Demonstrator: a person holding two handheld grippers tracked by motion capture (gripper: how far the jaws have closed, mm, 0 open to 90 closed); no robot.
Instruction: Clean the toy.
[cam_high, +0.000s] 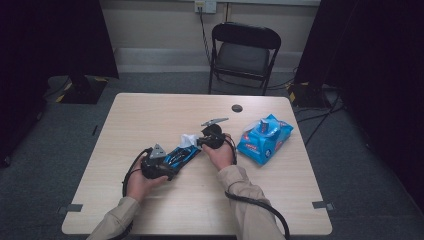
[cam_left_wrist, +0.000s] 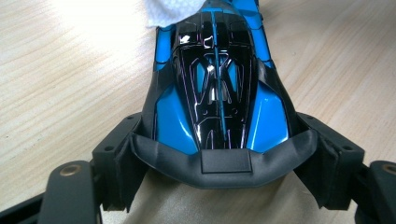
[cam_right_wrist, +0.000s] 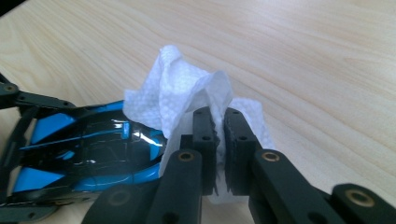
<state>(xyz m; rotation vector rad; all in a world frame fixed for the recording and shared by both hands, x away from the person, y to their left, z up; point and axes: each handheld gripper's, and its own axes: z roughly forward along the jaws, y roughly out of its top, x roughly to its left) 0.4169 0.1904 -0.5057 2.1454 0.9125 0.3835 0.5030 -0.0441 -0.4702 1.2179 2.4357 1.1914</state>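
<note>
A blue and black toy race car (cam_high: 181, 156) lies on the wooden table (cam_high: 150, 115) near its middle. My left gripper (cam_high: 162, 167) is shut on the car's rear end, and in the left gripper view its pads (cam_left_wrist: 122, 163) press both sides of the car (cam_left_wrist: 217, 88) by the black rear wing. My right gripper (cam_high: 202, 142) is shut on a crumpled white wipe (cam_high: 188, 139). In the right gripper view its jaws pinch the wipe (cam_right_wrist: 182, 100), which rests against the front of the car (cam_right_wrist: 88, 149). The wipe (cam_left_wrist: 175, 10) shows beyond the car's nose.
A blue pack of wet wipes (cam_high: 264, 139) lies on the table to the right of my right hand. A small dark round cap (cam_high: 237, 108) sits near the far edge. A black folding chair (cam_high: 242, 52) stands beyond the table.
</note>
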